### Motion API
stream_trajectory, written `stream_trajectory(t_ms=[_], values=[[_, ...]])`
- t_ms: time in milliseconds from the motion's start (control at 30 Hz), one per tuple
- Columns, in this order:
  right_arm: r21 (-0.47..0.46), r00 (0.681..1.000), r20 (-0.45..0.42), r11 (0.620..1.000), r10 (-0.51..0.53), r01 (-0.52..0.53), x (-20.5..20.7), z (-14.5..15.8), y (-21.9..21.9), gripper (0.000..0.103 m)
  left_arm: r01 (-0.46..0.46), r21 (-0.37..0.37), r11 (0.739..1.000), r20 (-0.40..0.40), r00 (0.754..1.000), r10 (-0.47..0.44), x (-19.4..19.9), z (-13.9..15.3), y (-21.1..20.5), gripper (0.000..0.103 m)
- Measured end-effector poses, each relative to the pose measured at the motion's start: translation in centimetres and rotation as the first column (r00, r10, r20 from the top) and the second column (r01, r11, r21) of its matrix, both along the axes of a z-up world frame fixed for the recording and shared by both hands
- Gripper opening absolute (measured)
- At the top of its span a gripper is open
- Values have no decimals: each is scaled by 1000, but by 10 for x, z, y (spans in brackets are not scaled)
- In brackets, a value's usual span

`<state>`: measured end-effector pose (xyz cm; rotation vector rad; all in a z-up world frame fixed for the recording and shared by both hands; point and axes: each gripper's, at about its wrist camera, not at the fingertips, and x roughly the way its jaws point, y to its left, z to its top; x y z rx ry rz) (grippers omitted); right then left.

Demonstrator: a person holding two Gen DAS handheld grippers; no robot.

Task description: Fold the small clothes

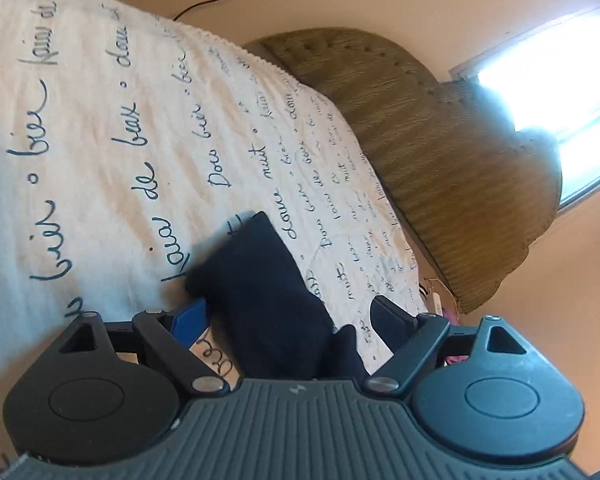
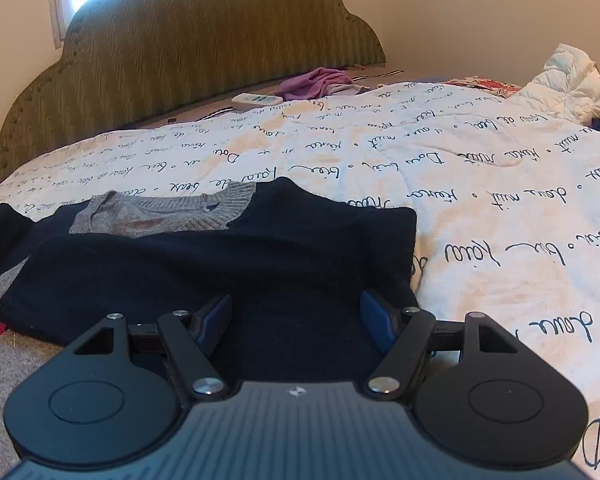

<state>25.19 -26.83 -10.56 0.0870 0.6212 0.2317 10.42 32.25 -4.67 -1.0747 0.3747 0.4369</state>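
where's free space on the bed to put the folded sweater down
The widest bare stretch of bedspread lies right of the navy sweater, running toward the white jacket. Another free band runs between the sweater's grey collar and the headboard. It is crowded by the headboard, where purple clothes and a remote lie, and at the jacket corner.

Dark navy garment [image 1: 268, 292] on script-printed bedspread [image 1: 100, 120], between wide-apart jaws.
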Motion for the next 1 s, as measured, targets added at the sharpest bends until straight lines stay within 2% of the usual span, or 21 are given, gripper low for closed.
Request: stream_trajectory(t_ms=[33,100,167,233,267,300,433,500,567,600,633,700,733,800,867,900,933,1000], values=[[1,1000,0,1000,0,0,0,0,0,70,-2,-1,1000,-15,1000,2,4,-3,1,82],[2,1000,0,1000,0,0,0,0,0,70,26,22,999,-55,998,-25,15,-9,0,61],[10,1000,-1,1000,0,0,0,0,-1,71,25,67,997,-74,997,-20,19,-11,-3,53],[21,1000,-2,1000,1,-1,0,0,-3,71,25,89,996,-85,996,-17,22,-11,-5,33],[27,1000,-2,1000,1,-1,1,0,-3,71,31,92,995,-91,996,-23,25,-14,-4,12],[32,1000,-2,1000,1,-1,1,0,-4,71,37,91,995,-92,995,-28,26,-16,-3,6],[37,1000,-2,999,2,-2,0,0,-5,72,44,195,980,-63,998,-32,30,-3,-19,5],[38,1000,-2,999,3,-2,0,0,-5,72,76,286,955,-24,997,-72,35,18,-43,5],[41,1000,-2,999,2,-2,0,0,-5,72,127,435,892,35,987,-157,38,44,-86,5],[43,1000,-2,999,2,-2,0,0,-6,72,162,510,845,61,973,-224,40,55,-114,5],[46,1000,-3,999,2,-2,1,0,-6,72,209,565,798,82,948,-307,42,62,-141,5],[50,1000,-3,999,1,-1,1,0,-6,72,333,639,693,58,878,-475,47,67,-197,5],[53,1000,-4,999,2,-2,1,0,-7,72,400,662,633,18,837,-547,51,65,-225,5],[57,1000,-4,998,2,-2,1,0,-7,72,537,700,471,-118,737,-665,61,48,-282,6],[62,1000,-5,998,2,-2,1,0,-8,72,650,695,306,-268,630,-729,72,22,-331,6],[66,1000,-5,998,2,-2,1,0,-9,72,684,682,259,-319,597,-736,76,10,-346,6],[71,1000,-6,998,2,-1,1,0,-9,72,706,671,227,-360,578,-733,80,0,-356,6],[82,1000,-7,997,2,-1,1,0,-11,72,721,662,205,-401,572,-716,87,-15,-365,6]])
